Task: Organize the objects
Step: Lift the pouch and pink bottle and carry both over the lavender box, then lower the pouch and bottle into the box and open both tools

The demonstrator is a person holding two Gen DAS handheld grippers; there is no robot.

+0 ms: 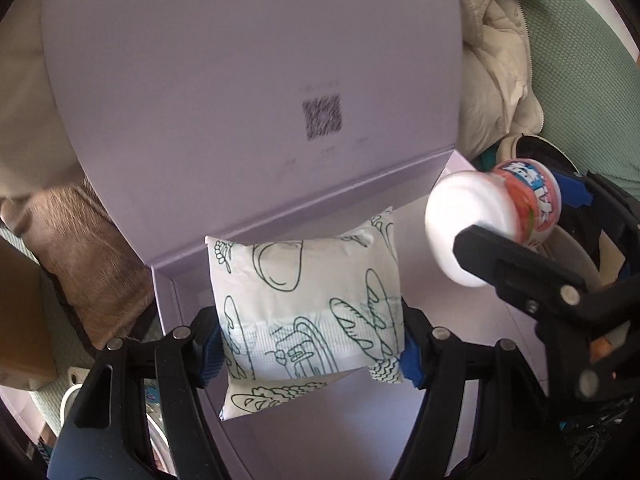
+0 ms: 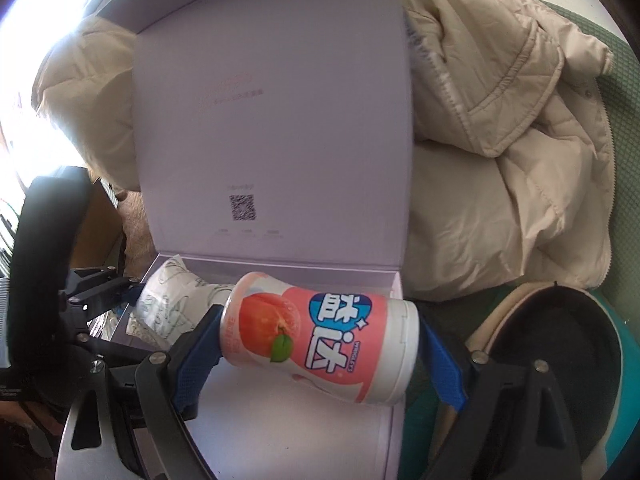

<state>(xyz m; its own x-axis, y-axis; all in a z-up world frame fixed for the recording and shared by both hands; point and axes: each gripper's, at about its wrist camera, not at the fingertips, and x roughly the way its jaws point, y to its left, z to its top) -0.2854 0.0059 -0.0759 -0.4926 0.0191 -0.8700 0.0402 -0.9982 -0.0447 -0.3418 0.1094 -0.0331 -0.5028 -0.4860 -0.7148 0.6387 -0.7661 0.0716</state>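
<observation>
The left gripper (image 1: 312, 344) clamps a white packet (image 1: 308, 312) with line drawings between its blue pads, over the open lilac box (image 1: 320, 432); to its right, the right gripper (image 2: 320, 354) pinches a peach-labelled bottle (image 2: 320, 338) sideways, end to end, apparently above the box's right edge; a cream jacket (image 2: 500, 160) lies behind.

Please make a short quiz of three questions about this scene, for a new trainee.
1. True or false: the box lid stands open.
2. What does the left claw hold?
A. a cap
B. a white packet with line drawings
C. a jacket
3. Which fruit is printed on the bottle in the right claw?

Key: 1 true. 2 B, the packet. 3 a peach.
</observation>
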